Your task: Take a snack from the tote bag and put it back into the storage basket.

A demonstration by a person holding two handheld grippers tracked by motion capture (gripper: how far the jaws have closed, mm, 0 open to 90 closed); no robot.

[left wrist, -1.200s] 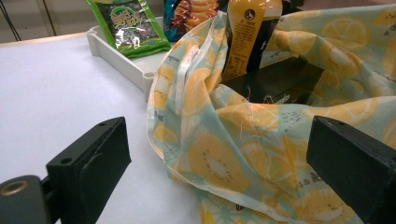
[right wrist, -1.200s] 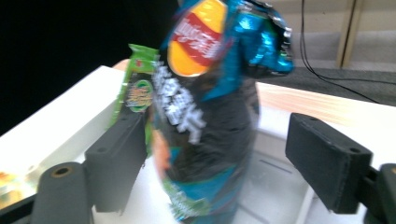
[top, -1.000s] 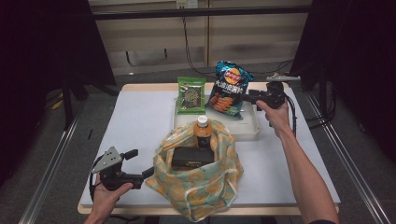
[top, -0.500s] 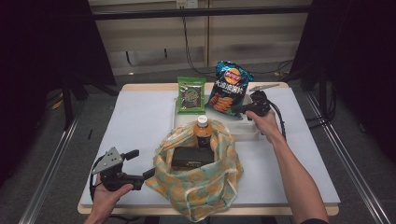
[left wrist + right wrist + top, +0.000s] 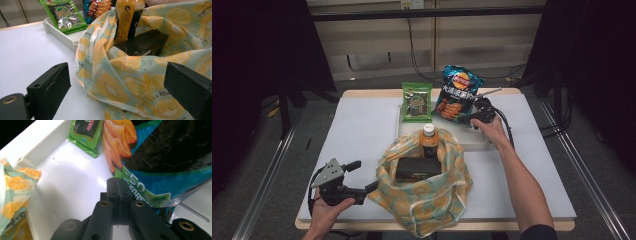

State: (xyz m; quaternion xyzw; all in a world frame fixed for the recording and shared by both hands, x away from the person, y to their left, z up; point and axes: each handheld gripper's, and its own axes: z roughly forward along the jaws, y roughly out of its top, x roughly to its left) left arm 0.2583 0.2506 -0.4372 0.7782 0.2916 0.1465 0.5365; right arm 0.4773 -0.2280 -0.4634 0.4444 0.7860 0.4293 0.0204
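Observation:
A blue chip bag (image 5: 457, 95) and a green snack packet (image 5: 416, 102) stand in a white tray (image 5: 472, 141). My right gripper (image 5: 468, 120) is shut at the chip bag's (image 5: 160, 157) lower seam. In the right gripper view its jaws (image 5: 117, 182) press together with the seam's edge at their tips. A lemon-print cloth bag (image 5: 427, 200) holds an orange drink bottle (image 5: 428, 140) and a black box (image 5: 414, 170). My left gripper (image 5: 367, 175) stays open at the cloth bag's left edge. The left gripper view has the cloth (image 5: 120, 82) between its wide-apart jaws, untouched.
The white table top (image 5: 357, 130) has bare room on the left and on the right (image 5: 537, 165). The tray's wall (image 5: 62, 37) lies just behind the cloth bag. Dark floor and metal rails surround the table.
My right gripper has come down and leftward to the foot of the chip bag, and its jaws have closed. The left gripper and the cloth bag have stayed where they were.

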